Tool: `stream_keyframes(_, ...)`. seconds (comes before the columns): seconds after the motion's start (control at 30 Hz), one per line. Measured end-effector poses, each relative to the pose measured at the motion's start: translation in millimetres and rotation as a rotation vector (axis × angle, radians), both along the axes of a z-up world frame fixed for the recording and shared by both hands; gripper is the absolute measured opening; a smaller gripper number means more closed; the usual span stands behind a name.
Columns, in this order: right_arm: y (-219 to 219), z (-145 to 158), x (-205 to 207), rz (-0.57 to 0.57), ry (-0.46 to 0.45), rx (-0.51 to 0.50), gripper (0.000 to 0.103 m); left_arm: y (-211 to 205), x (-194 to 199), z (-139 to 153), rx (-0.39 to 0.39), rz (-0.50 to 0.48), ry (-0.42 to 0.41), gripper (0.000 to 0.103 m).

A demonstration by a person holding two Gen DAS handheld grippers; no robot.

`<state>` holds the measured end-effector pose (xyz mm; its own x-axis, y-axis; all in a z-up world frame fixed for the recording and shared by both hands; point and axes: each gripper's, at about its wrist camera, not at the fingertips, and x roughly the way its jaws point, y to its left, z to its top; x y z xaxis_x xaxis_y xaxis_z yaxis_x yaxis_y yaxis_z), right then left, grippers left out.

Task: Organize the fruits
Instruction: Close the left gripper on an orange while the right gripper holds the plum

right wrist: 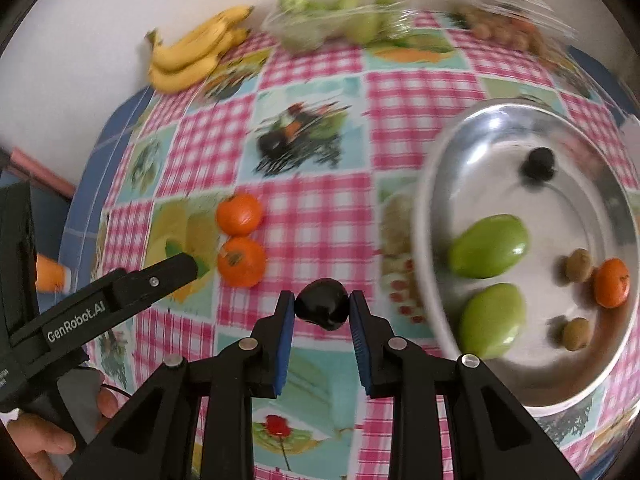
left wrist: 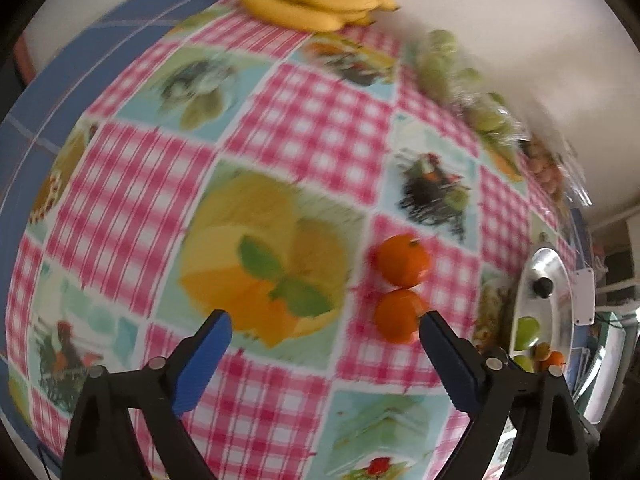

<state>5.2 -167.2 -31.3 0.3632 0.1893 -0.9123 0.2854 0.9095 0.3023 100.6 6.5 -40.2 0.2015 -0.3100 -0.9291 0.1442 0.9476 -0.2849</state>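
Right wrist view: table [right wrist: 320,220] under a checked cloth, fruit sorting under way.
Progress: judged partly done; six fruits are lying in the bowl, the rest are sitting outside it.
Bowl [right wrist: 436,184]: metal, standing at the table's right; it is holding two green fruits [right wrist: 488,246], one orange [right wrist: 611,283], two small brown fruits [right wrist: 579,265] and one dark fruit [right wrist: 539,163].
Bags [right wrist: 340,20]: two clear bags at the far edge, one holding green fruit, the other brownish fruit, blurred.
Bananas [right wrist: 192,54]: a bunch lying loose at the far left corner.
Oranges [right wrist: 240,240]: two touching on the cloth, left of the bowl.
Right gripper [right wrist: 322,308]: jaws pinching a dark plum [right wrist: 322,308], near the bowl's rim.
Left gripper [left wrist: 324,322]: jaws standing wide apart and gripping nothing; the right fingertip [left wrist: 430,320] is appearing to touch the nearer orange.
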Motion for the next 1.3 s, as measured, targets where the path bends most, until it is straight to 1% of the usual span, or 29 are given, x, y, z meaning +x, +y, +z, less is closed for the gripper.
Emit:
stream_keyframes(0.1,-13,6,-3,-0.035,-0.023,0.024,0.029,-13,0,5,-0.018,-0.029,-0.019,0.085)
stream_keyframes(0.13,-16,7,-5,-0.040,-0.027,0.026,0.029,-19,-1,6,-0.021,-0.038,-0.024,0.084)
stream_keyframes(0.2,-19,10,-6,-0.049,-0.034,0.026,0.029,-25,-2,6,-0.029,-0.054,-0.032,0.077)
stream_keyframes(0.27,-23,12,-7,-0.056,-0.039,0.032,0.029,-32,-3,7,-0.033,-0.070,-0.036,0.073)
stream_keyframes(0.33,-25,13,-7,-0.062,-0.043,0.037,0.029,-33,-7,10,-0.028,-0.082,-0.043,0.073)
stream_keyframes(0.4,-28,15,-9,-0.067,-0.045,0.041,0.029,-38,-8,10,-0.022,-0.093,-0.049,0.068)
stream_keyframes(0.53,-31,16,-11,-0.078,-0.047,0.046,0.029,-50,-9,2,-0.009,-0.123,-0.037,0.066)
stream_keyframes(0.67,-32,14,-11,-0.086,-0.041,0.047,0.029,-56,-10,-6,0.014,-0.135,-0.022,0.061)
stream_keyframes(0.77,-31,13,-11,-0.081,-0.033,0.048,0.029,-59,-10,-11,0.030,-0.134,-0.014,0.060)
stream_keyframes(0.8,-31,13,-12,-0.080,-0.032,0.048,0.029,-60,-9,-13,0.034,-0.132,-0.012,0.057)
stream_keyframes(0.87,-31,13,-12,-0.081,-0.030,0.046,0.029,-62,-9,-15,0.040,-0.130,-0.008,0.053)
stream_keyframes(1.03,-33,12,-12,-0.086,-0.026,0.048,0.029,-62,-8,-17,0.044,-0.119,-0.002,0.051)
stream_keyframes(1.2,-33,14,-13,-0.090,-0.030,0.052,0.029,-62,-7,-18,0.052,-0.113,0.001,0.041)
stream_keyframes(1.3,-33,14,-14,-0.091,-0.034,0.053,0.029,-61,-7,-18,0.054,-0.110,0.003,0.040)
